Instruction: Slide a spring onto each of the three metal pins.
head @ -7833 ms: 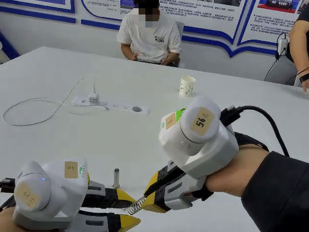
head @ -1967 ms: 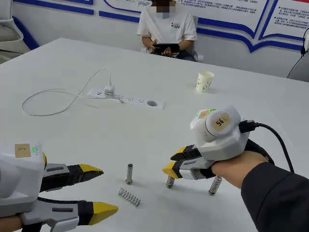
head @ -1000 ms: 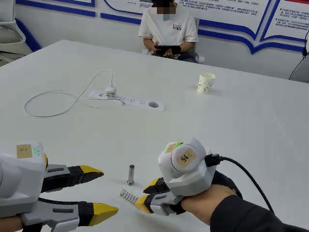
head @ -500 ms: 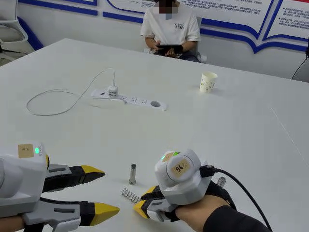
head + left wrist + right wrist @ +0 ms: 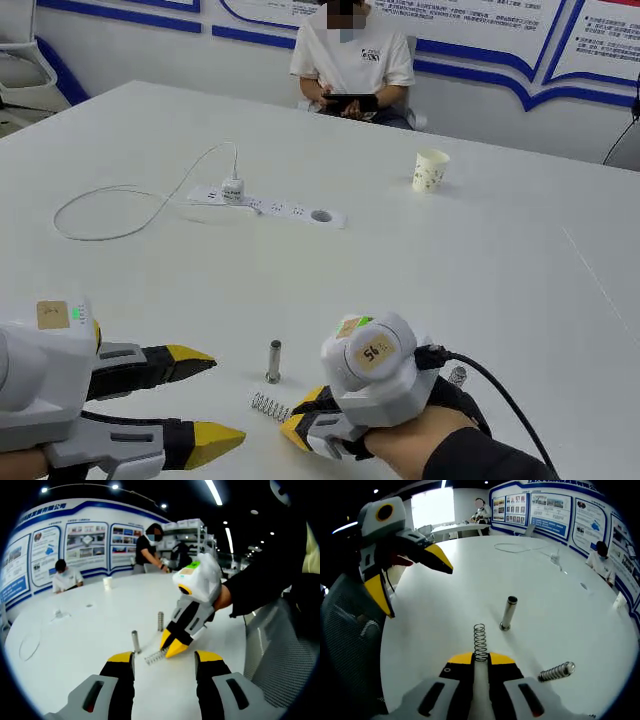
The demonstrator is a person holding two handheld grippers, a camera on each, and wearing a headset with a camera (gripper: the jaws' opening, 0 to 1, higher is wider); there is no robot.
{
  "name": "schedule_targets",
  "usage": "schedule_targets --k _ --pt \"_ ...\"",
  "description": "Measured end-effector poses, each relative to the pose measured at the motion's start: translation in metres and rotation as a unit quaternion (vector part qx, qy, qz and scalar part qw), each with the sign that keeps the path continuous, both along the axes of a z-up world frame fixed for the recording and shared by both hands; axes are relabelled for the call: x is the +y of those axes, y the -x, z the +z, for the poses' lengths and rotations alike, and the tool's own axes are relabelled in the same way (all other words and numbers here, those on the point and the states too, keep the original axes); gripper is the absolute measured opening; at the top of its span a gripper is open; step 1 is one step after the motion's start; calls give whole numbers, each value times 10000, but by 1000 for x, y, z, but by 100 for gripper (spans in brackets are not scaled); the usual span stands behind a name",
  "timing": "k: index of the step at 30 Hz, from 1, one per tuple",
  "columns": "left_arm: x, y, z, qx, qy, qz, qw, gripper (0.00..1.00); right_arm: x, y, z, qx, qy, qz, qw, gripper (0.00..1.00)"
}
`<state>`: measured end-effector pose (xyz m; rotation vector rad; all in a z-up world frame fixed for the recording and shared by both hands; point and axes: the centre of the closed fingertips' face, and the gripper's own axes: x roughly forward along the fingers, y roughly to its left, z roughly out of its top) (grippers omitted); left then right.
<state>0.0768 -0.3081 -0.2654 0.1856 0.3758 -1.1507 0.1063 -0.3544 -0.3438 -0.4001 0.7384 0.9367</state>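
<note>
A loose spring lies on the white table, and my right gripper is shut on its near end. In the right gripper view the spring sticks out ahead of the closed yellow tips. A bare metal pin stands upright just beyond it. A pin wearing a spring stands to the right. My left gripper hovers open at the lower left, nothing in it. In the left gripper view, its jaws frame the spring and the right gripper.
A power strip with a looping white cable lies mid-table. A paper cup stands farther back. A person sits at the far side holding a tablet.
My right gripper came left from the two sprung pins down to the loose spring and closed on its end. The left gripper has stayed put, open.
</note>
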Motion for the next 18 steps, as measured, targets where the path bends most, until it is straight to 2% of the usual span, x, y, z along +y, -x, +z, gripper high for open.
schedule_targets --k 8,13,18 --pt "-2 1 -2 12 -36 -37 10000 48 -2 3 10 -21 23 53 10000 12" --pt "-4 2 -4 3 -87 -87 9999 47 -2 11 24 -61 138 265 9995 11" --pt "-8 5 -6 -73 -216 -227 9995 46 0 19 36 -50 271 549 9981 11"
